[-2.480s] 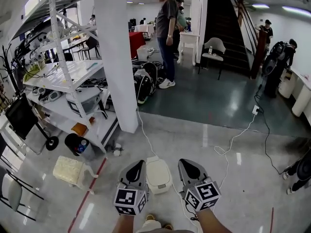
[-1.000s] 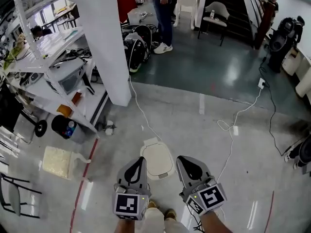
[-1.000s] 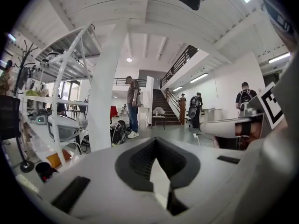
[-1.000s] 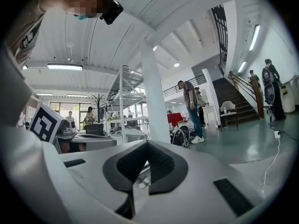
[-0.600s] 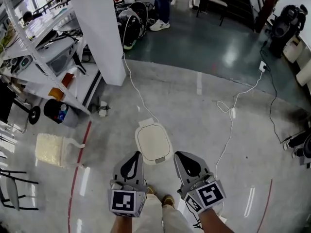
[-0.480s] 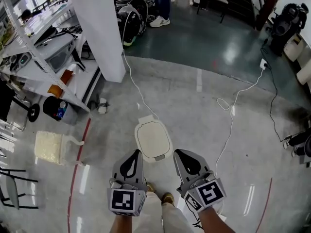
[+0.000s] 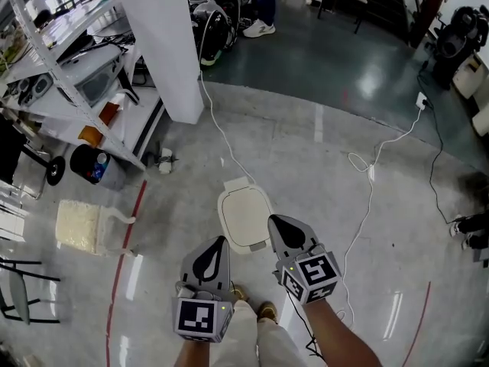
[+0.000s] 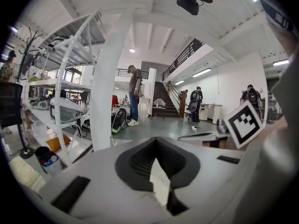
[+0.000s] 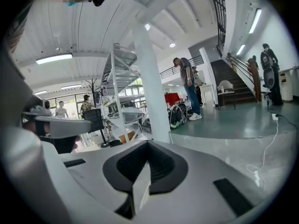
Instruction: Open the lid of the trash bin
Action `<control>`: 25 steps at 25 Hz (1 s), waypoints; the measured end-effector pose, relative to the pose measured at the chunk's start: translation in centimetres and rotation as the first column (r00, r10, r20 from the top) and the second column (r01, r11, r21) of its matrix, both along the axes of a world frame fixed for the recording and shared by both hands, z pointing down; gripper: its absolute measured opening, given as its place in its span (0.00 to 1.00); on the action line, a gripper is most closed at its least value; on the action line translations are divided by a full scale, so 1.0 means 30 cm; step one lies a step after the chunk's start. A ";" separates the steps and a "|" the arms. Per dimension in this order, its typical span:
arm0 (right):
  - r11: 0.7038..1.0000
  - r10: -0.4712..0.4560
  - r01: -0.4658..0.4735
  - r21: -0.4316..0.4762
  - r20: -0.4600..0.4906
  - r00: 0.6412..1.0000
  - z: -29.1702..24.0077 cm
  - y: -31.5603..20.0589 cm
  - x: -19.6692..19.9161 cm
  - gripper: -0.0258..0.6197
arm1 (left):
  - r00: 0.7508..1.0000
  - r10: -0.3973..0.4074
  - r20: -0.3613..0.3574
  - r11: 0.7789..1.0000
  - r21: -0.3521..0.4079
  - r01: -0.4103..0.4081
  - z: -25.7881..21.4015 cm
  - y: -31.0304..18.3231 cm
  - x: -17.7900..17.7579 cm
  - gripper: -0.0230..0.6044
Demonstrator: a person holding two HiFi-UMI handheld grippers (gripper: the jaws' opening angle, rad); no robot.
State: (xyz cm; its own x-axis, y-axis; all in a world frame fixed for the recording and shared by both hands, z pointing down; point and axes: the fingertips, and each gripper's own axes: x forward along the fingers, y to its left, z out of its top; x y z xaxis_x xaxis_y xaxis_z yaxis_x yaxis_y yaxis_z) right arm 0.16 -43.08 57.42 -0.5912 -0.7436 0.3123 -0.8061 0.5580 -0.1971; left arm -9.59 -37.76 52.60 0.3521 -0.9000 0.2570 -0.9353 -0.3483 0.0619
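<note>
The trash bin [image 7: 246, 217] stands on the grey floor just ahead of my feet, its rounded white lid down. In the head view my right gripper [image 7: 273, 220] reaches forward, its tip over the lid's near right edge; contact cannot be told. My left gripper [image 7: 219, 241] hangs further back, short of the bin's near left side. Both views along the jaws show the dark pads meeting at a seam with nothing between them, on the left gripper [image 8: 159, 171] and the right gripper [image 9: 142, 181]. The bin is hidden in both gripper views, which look level across the room.
A white pillar [image 7: 164, 44] rises ahead at left, beside a white shelving rack [image 7: 76, 75] and a black bucket [image 7: 92, 165]. A yellowish cushion [image 7: 80, 224] lies at left by a red floor line [image 7: 126, 251]. A white cable [image 7: 367, 197] runs across the floor at right.
The head view has tipped down and closed in on the bin. My right gripper has moved forward to the lid's near right edge; the left has stayed back.
</note>
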 end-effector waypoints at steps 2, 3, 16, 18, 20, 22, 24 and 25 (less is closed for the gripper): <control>0.999 -0.008 0.007 -0.035 -0.026 1.000 0.075 -0.035 -0.022 0.09 | 1.000 -0.002 0.002 1.000 0.000 0.002 0.022 0.002 -0.012 0.02; 0.999 -0.013 0.011 -0.052 -0.040 0.999 0.115 -0.051 -0.032 0.09 | 1.000 -0.003 0.003 1.000 -0.006 0.003 0.037 0.004 -0.018 0.02; 0.942 -0.049 -0.038 -0.333 -0.249 0.967 0.754 -0.065 0.004 0.09 | 1.000 -0.023 0.005 0.992 -0.122 0.024 0.245 0.055 -0.092 0.02; 0.927 -0.070 -0.040 -0.373 -0.276 0.958 0.847 -0.035 0.006 0.09 | 1.000 -0.029 0.006 0.992 -0.120 0.029 0.274 0.056 -0.109 0.02; 0.910 -0.104 -0.035 -0.412 -0.309 0.945 0.938 0.000 0.008 0.09 | 0.999 -0.035 0.004 0.994 -0.102 0.035 0.298 0.054 -0.123 0.02; 0.891 -0.134 -0.037 -0.453 -0.339 0.931 1.025 0.033 0.018 0.09 | 1.000 -0.027 0.008 0.990 -0.139 0.027 0.331 0.064 -0.127 0.02; 0.870 -0.149 -0.049 -0.491 -0.357 0.922 1.101 0.063 0.030 0.09 | 1.000 -0.024 0.011 0.986 -0.168 0.025 0.364 0.076 -0.135 0.02; 0.861 -0.155 -0.053 -0.507 -0.360 0.920 1.132 0.078 0.033 0.09 | 1.000 -0.025 0.011 0.985 -0.172 0.027 0.379 0.081 -0.140 0.02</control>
